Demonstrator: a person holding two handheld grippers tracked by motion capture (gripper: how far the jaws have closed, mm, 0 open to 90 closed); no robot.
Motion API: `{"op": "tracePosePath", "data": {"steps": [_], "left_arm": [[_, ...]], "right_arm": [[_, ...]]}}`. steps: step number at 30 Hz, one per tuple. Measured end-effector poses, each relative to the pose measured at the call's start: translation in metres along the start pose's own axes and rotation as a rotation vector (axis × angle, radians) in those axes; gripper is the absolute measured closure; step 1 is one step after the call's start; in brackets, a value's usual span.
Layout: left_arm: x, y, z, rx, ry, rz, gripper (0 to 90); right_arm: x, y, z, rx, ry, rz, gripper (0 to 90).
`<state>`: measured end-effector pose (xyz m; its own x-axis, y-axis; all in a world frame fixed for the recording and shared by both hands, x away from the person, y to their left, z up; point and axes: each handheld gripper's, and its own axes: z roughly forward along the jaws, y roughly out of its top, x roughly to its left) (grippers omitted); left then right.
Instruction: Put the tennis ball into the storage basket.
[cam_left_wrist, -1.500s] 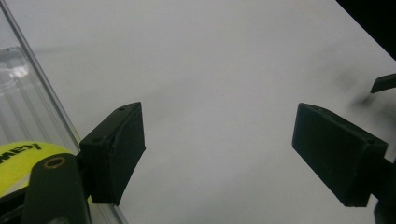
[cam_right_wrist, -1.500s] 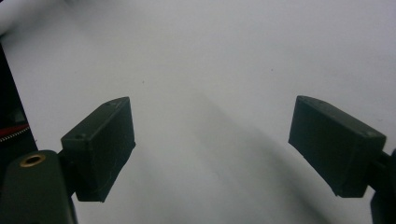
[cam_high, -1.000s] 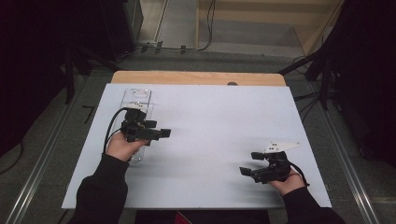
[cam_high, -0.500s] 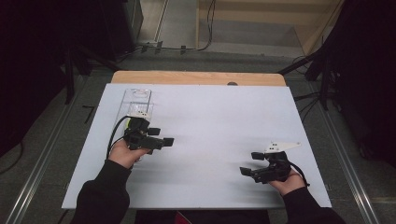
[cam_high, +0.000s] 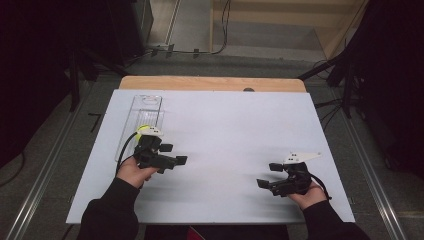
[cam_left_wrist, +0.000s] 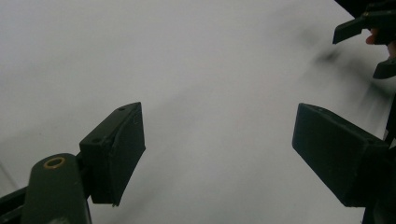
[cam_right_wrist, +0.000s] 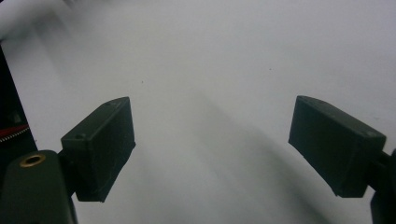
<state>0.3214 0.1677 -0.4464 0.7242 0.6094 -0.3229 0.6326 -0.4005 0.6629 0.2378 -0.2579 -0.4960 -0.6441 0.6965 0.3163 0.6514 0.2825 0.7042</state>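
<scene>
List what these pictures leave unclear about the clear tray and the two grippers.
- Clear tray, high view: the left gripper and its cable cover its near end; whether anything lies inside is too faint to tell.
- Right gripper, high view: the jaws are small and dark against the hand.
- Left gripper view: the person's other gripper is cut off by the edge.

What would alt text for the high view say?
A person's two hands each hold an open, empty black claw, left claw and right claw, over a white table. A clear plastic tray lies beside the left claw.
</scene>
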Motion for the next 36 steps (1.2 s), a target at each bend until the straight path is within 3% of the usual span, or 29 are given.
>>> {"op": "tracePosePath", "data": {"steps": [9,23,36], "left_arm": [[-0.006,-0.013,-0.003,-0.02,-0.005,0.035,18.0],[-0.017,-0.03,-0.002,0.007,-0.028,0.096,18.3],[-0.022,-0.045,-0.004,0.013,-0.045,0.109,20.1]], "right_arm": [[0.0,0.0,0.0,0.001,-0.001,-0.003,12.4],[0.0,0.0,0.0,0.001,-0.002,-0.002,12.5],[-0.001,0.0,0.001,0.004,-0.002,0.002,12.4]]}}
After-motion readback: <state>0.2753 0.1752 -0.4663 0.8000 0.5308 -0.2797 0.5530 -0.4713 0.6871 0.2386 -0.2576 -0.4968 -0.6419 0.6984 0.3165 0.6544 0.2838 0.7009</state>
